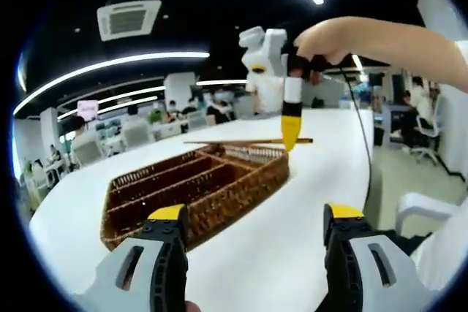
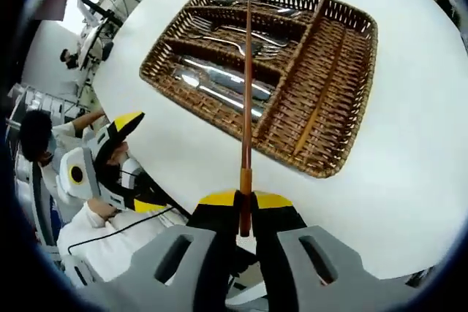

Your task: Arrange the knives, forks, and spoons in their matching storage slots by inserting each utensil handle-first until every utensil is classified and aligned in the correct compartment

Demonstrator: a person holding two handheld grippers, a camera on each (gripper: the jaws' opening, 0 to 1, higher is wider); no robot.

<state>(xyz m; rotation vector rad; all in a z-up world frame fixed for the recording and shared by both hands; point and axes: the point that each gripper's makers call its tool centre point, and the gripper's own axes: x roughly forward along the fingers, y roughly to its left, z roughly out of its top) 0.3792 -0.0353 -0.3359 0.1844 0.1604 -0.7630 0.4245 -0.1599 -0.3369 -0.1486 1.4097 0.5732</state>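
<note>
1. Wicker tray (image 2: 344, 85): brown woven basket with several long compartments, resting on the white counter (image 2: 409, 180).
2. Tray contents, per right gripper view: knives (image 2: 219, 82) in the compartment nearest the left gripper; forks (image 2: 234, 43) in the next one over; further metal utensils (image 2: 241, 6) in the far compartment, type not discernible; one brown chopstick (image 2: 319, 96) lying alone in the long side compartment.
3. Held chopstick (image 2: 246, 85): slender, reddish-brown, pinched at one end, extending out over the tray.
4. Left gripper view: low side angle of the wicker tray (image 1: 219, 195); compartment contents hidden behind the woven walls. Held chopstick (image 1: 245, 141) seen level above the tray's far end, clear of the rim.
5. Right gripper (image 2: 245, 213): yellow-tipped jaws pressed together on the chopstick end. Same right gripper (image 1: 290, 131) visible in the left gripper view, pointing downward, carried by a hand (image 1: 329, 38).
6. Left gripper (image 1: 252, 228): jaws spread wide, nothing between them, positioned above the counter (image 1: 278, 253) beside the tray. Same left gripper (image 2: 124, 126) visible in the right gripper view at the counter edge.
</note>
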